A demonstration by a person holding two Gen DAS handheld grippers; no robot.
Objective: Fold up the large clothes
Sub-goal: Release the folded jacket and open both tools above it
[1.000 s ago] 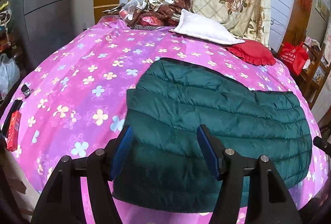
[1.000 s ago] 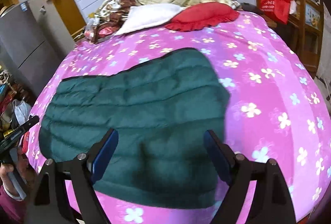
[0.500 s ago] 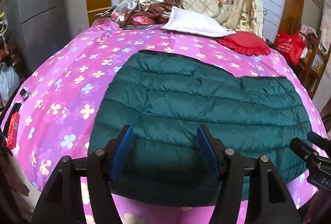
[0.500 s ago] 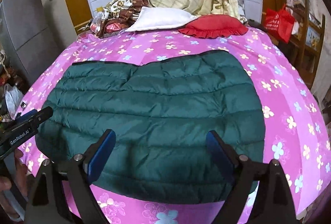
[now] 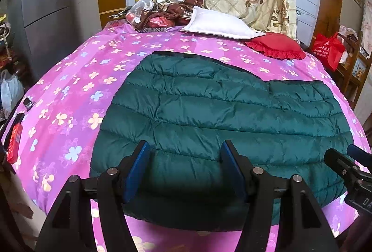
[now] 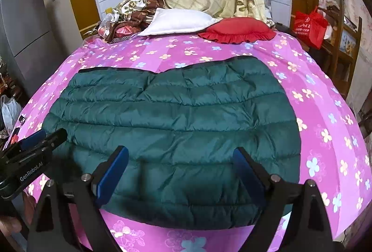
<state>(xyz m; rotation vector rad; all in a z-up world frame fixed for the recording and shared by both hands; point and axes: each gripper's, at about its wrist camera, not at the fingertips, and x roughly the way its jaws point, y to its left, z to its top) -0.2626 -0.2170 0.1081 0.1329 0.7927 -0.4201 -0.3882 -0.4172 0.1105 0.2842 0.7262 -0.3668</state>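
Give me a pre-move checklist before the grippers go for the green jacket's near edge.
1. Left gripper open and holding nothing: ok.
2. Right gripper open and holding nothing: ok.
3. Green jacket lying flat on the pink bedsheet, near edge in view: ok.
4. White pillow and red cushion apart from the jacket: ok.
5. Sleeves tucked under the jacket: cannot tell, none show.
6. The two grippers apart from each other: ok, each sees the other off to its side.
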